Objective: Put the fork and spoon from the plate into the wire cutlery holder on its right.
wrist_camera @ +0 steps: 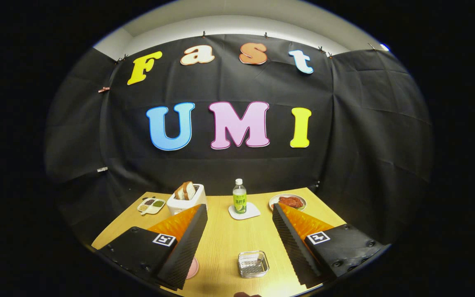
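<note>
While my claw (pixel 239 222) hangs above the wooden table (pixel 221 239) with its fingers spread wide and gripping nothing, the wire cutlery holder (pixel 253 264) sits on the tabletop between them. It is a small, shiny metal mesh basket, square with rounded corners. A pink plate (pixel 193 268) lies just to its left, mostly hidden behind my left finger (pixel 184 243), so I cannot make out the fork or spoon; they may be on the covered part. Beyond the fingers stand a toaster (pixel 186 200) with bread, a green bottle (pixel 239 197) on a coaster, and a dish of food (pixel 289 202).
</note>
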Available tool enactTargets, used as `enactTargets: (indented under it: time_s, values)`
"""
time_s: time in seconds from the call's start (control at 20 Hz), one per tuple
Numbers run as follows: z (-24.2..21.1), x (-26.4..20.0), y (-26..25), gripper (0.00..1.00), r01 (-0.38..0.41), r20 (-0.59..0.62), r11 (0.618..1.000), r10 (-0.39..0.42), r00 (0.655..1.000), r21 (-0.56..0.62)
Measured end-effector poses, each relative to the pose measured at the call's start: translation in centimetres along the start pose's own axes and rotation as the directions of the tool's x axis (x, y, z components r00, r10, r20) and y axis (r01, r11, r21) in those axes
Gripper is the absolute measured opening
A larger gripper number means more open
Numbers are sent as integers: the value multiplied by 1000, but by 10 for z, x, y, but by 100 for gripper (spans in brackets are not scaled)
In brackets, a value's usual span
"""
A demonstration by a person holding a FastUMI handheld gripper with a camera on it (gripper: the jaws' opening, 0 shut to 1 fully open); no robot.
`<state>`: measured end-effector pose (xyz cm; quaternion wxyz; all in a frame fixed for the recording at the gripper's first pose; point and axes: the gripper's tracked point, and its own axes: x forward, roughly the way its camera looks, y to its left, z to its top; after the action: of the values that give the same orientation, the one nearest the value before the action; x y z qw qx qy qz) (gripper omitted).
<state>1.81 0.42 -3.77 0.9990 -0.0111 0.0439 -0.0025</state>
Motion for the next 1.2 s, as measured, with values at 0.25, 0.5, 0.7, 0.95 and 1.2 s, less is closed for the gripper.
enactTargets:
  time_s: [0.25, 0.5, 0.7, 0.95, 1.2]
  values:
    - [-35, 18, 40, 99, -86, -115, 995, 79, 990, -50]
    - [-91, 24, 98, 99, -219, -272, 973, 191, 943, -75]
    - [-141, 25, 135, 99, -309, -401, 944, 241, 884, -113]
    - [-205, 27, 163, 98, -358, -551, 931, 258, 794, -80]
    - [-268, 24, 169, 98, -386, -699, 919, 221, 680, -86]
